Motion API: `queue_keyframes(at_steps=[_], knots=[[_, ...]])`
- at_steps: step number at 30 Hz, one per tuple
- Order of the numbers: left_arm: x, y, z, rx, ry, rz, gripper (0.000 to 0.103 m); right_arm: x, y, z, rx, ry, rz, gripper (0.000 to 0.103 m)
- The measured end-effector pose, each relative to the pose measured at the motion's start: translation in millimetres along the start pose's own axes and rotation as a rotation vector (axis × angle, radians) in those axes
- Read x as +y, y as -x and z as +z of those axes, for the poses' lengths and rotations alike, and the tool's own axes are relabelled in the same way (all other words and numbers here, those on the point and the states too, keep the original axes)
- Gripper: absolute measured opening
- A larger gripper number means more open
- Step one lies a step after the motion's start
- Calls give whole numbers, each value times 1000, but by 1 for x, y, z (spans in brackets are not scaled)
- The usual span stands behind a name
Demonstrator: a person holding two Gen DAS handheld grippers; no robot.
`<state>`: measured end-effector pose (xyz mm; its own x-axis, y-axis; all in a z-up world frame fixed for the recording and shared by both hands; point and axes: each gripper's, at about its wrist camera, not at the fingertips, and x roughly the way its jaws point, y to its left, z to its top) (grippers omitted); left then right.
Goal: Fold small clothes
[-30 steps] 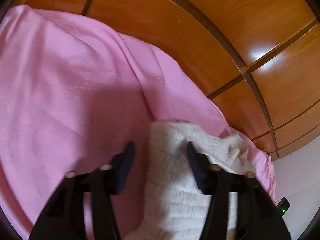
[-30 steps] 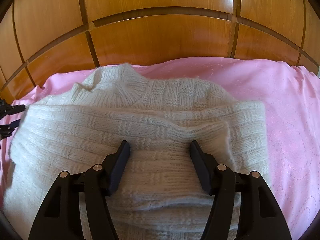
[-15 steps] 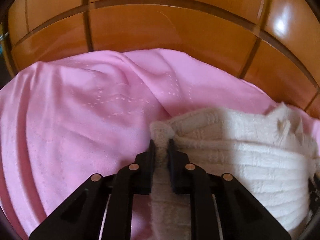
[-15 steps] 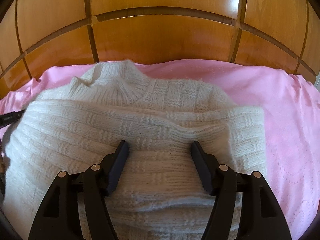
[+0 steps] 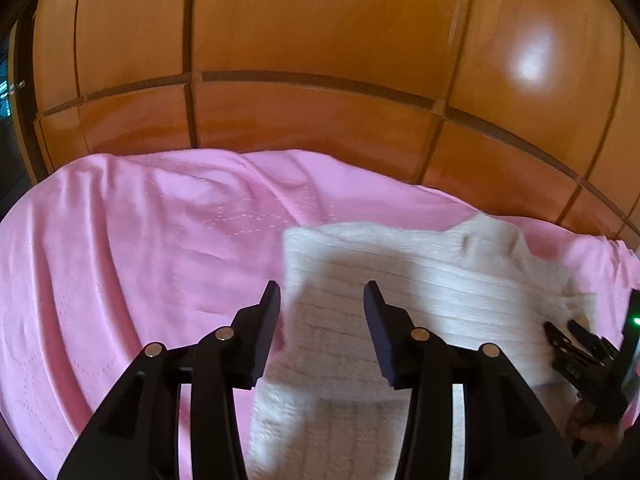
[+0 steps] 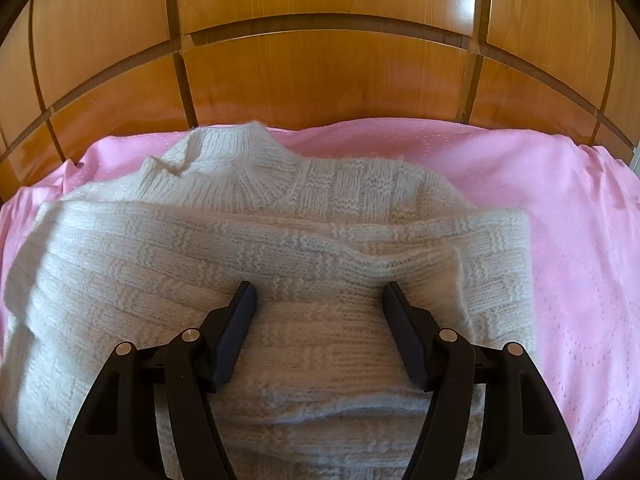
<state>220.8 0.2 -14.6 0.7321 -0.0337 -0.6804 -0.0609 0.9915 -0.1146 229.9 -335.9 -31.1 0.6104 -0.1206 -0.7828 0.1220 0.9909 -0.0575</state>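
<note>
L gripper (image 5: pixel 322 300) is released, fingers spread w/ nothing between them, hovering over the left edge of the sweater (image 5: pixel 420 296). Its left finger (image 5: pixel 266 328) sits over the pink sheet (image 5: pixel 132 264), just beside the knit's edge; the right finger is over the knit itself. Further right, at the frame edge, part of the other black gripper shows w/ a green light (image 5: pixel 636 321).

R gripper (image 6: pixel 318 306) is also released, fingers wide apart, above the sweater (image 6: pixel 280 248) near its middle, not pinching any fabric. The white knit lies folded on the sheet (image 6: pixel 568 216): a folded layer runs across just ahead of the fingertips, and the ribbed collar (image 6: pixel 240 160) is beyond that, at the far end. Sheet spreads out to the right of the gripper and shows as a strip on the left too. Past the sheet, ahead of both grippers, stands wood paneling (image 6: pixel 320 68).
</note>
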Motion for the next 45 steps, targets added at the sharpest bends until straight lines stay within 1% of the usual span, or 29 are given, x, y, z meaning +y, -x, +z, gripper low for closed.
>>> queue_keyframes(at_steps=[1, 7, 12, 19, 22, 23, 24, 27, 28, 31, 33, 34, 35, 36, 37, 39, 42, 45], knots=[[-3, 2, -1, -3, -6, -1, 46, 0, 0, 0, 0, 1, 0, 65], [-10, -2, -7, -5, -24, -12, 46, 0, 0, 0, 0, 0, -1, 65], [-12, -19, -14, 28, -30, -12, 46, -1, -1, 0, 1, -3, 6, 66], [-12, -46, -22, 69, -55, 30, 46, -3, -2, 1, 1, -5, 9, 66], [-10, -63, -27, 104, -68, 53, 49, -3, -3, 1, 1, -9, 15, 67], [-10, -66, -27, 106, -72, 62, 53, -4, -3, 1, 1, -11, 16, 67], [-7, -72, -29, 116, -67, 84, 56, -4, -3, 1, 1, -12, 18, 67], [4, -77, -28, 143, -3, 41, 57, -4, -4, 2, 2, -12, 19, 67], [6, -76, -28, 145, 3, 38, 57, -3, -4, 2, 2, -9, 15, 67], [8, -61, -28, 135, 17, 53, 55, -2, -3, 2, 3, -5, 8, 67], [8, -47, -29, 127, 8, 60, 54, 0, -1, 3, 8, 2, -5, 68], [8, -37, -31, 120, 2, 64, 54, 1, 1, 4, 8, 6, -18, 73], [9, -31, -33, 116, 1, 63, 54, 3, 6, 4, 5, 11, -42, 83], [11, -20, -37, 112, 4, 57, 54, 3, 11, 3, 3, 7, -53, 87], [13, -12, -40, 109, 6, 51, 55, 2, 16, 2, 4, -4, -55, 89], [16, 8, -50, 97, 3, 49, 55, 1, 30, -4, 12, -26, -30, 89], [24, 30, -61, 81, 2, 45, 55, 6, 53, -19, 9, 0, -10, 89], [30, 46, -73, 78, 8, 36, 55, 8, 70, -36, 33, 7, 15, 90]])
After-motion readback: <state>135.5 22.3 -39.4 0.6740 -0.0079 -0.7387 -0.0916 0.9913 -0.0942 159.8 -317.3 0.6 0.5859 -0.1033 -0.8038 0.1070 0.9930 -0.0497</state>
